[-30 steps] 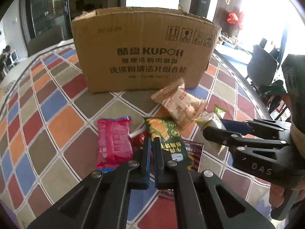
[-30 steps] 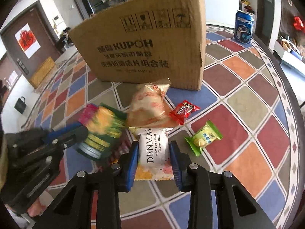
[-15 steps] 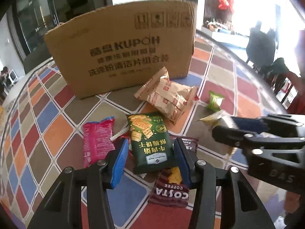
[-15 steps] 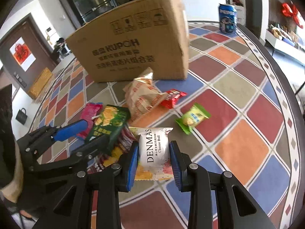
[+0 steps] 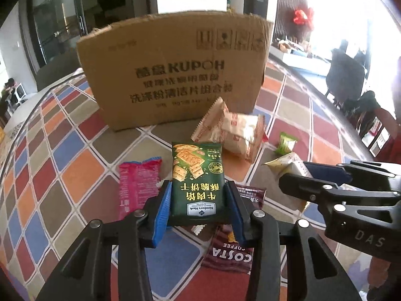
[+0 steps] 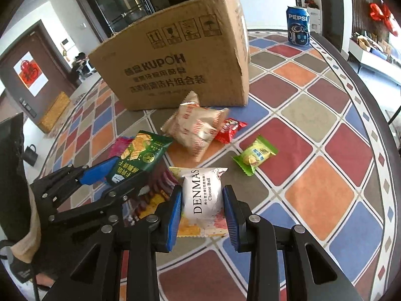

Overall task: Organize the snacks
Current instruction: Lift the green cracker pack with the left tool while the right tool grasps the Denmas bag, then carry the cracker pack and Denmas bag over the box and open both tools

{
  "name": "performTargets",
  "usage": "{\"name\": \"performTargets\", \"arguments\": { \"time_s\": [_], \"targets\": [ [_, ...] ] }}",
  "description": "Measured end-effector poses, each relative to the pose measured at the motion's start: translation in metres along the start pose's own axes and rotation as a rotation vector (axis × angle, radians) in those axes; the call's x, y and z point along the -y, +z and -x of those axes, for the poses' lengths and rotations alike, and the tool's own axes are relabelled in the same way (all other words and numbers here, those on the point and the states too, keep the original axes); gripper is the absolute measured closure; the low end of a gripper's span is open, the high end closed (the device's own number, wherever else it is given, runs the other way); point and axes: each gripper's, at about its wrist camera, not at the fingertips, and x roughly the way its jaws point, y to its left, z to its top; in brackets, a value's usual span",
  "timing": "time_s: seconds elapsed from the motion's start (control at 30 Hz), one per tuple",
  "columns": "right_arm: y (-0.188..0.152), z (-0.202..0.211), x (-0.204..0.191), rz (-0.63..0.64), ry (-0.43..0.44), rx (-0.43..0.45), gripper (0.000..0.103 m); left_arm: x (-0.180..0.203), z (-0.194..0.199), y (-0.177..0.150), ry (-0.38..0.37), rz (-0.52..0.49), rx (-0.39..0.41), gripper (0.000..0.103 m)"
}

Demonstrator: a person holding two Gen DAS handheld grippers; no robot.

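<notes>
Left gripper (image 5: 198, 202) jaws, just closing, clamp a packet; right gripper (image 6: 201, 207) jaws grip another, both angled down.

The bench (image 6: 313, 193) wore a cloth of coloured diamonds. On it stood a cardboard box (image 6: 175, 65) and, well apart at the far edge, a Pepsi can (image 6: 298, 26). Before the box lay a beige packet (image 6: 198, 128), a red sachet (image 6: 229, 129), a light-green sweet (image 6: 255, 154), a pink packet (image 5: 137, 183) and a Costa sachet (image 5: 231, 253).
</notes>
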Motion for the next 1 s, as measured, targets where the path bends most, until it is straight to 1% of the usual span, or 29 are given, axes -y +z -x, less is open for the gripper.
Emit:
{"name": "performTargets", "arguments": {
  "time_s": [0.23, 0.43, 0.83, 1.0],
  "targets": [
    [0.008, 0.012, -0.011, 0.015, 0.014, 0.039, 0.070, -0.010, 0.025, 0.009, -0.027, 0.039, 0.059, 0.061],
    [0.020, 0.024, -0.020, 0.030, 0.016, 0.081, 0.070, -0.020, 0.047, 0.023, -0.020, 0.051, 0.122, 0.061],
    [0.060, 0.056, -0.046, 0.078, 0.024, 0.219, 0.070, -0.044, 0.090, 0.060, 0.005, 0.064, 0.272, 0.061],
    [0.080, 0.068, -0.057, 0.107, 0.019, 0.275, 0.070, -0.052, 0.099, 0.076, 0.012, 0.065, 0.314, 0.061]
  ]
}}
